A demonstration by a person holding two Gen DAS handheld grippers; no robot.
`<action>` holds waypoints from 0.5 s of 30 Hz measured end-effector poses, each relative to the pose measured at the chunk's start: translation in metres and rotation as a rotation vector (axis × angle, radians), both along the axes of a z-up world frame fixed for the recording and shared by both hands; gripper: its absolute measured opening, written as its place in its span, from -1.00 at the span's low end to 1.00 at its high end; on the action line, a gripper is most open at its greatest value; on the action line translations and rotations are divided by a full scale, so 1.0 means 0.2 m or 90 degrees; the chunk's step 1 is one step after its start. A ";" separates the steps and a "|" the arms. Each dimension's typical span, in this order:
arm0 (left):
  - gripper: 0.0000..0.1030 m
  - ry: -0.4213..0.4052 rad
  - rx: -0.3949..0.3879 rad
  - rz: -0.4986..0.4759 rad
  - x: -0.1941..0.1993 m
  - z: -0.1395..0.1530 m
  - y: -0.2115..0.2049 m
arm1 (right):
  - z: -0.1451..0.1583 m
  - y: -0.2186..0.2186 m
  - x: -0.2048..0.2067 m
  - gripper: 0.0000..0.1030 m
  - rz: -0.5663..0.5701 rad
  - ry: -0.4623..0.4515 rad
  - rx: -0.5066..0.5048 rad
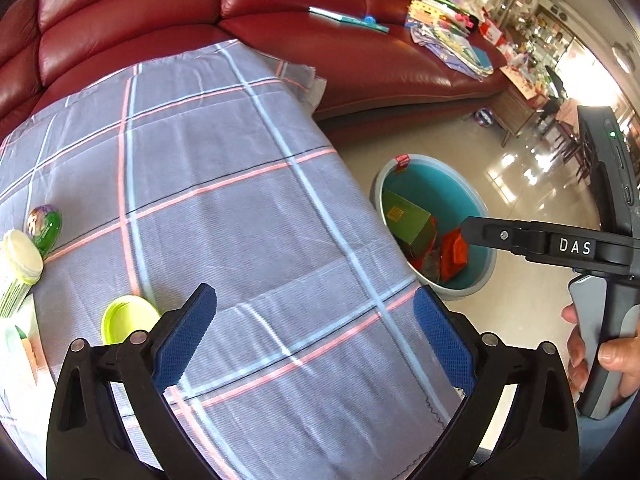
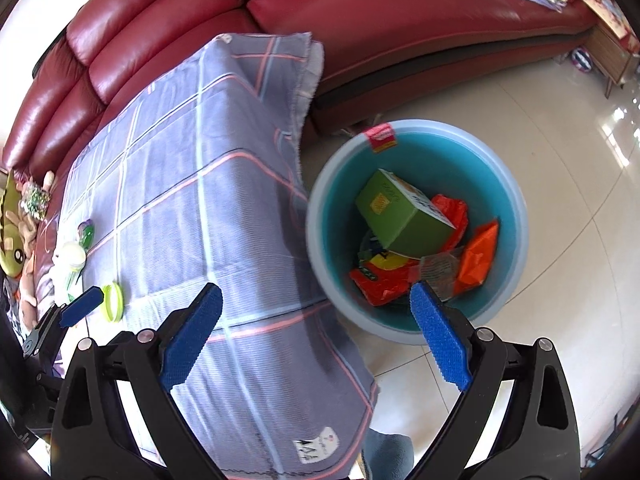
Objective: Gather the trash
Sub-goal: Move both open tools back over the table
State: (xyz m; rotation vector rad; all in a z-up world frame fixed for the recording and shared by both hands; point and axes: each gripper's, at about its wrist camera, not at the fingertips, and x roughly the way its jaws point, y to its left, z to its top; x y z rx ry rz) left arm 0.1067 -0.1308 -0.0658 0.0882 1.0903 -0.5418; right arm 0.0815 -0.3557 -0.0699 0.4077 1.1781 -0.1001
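A blue bucket [image 2: 324, 264] stands on the floor right of the table and holds a green box [image 2: 400, 216] and red and orange wrappers [image 2: 478, 258]; it also shows in the left wrist view [image 1: 486, 216]. My right gripper [image 2: 316, 336] is open and empty, above the table's right edge and the bucket. My left gripper [image 1: 316, 338] is open and empty over the plaid cloth [image 1: 224, 184]. On the table's left lie a lime lid [image 1: 126, 318], a green egg-shaped item [image 1: 44, 226] and a white-capped container [image 1: 20, 260].
A red leather sofa [image 1: 280, 32] stands behind the table, with books and papers [image 1: 448, 36] on it. Stuffed toys [image 2: 16, 232] lie at the left. Shiny tiled floor [image 2: 560, 184] surrounds the bucket. A wooden side table [image 1: 516, 108] stands at the sofa's end.
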 end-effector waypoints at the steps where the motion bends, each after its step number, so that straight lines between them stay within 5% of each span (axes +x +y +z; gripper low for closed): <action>1: 0.92 0.001 -0.003 0.009 0.00 0.00 0.05 | 0.01 0.04 0.01 0.76 0.008 0.000 -0.001; 15: 0.92 0.002 -0.030 0.149 -0.06 0.00 0.79 | 0.01 0.70 0.17 0.76 0.148 0.022 -0.023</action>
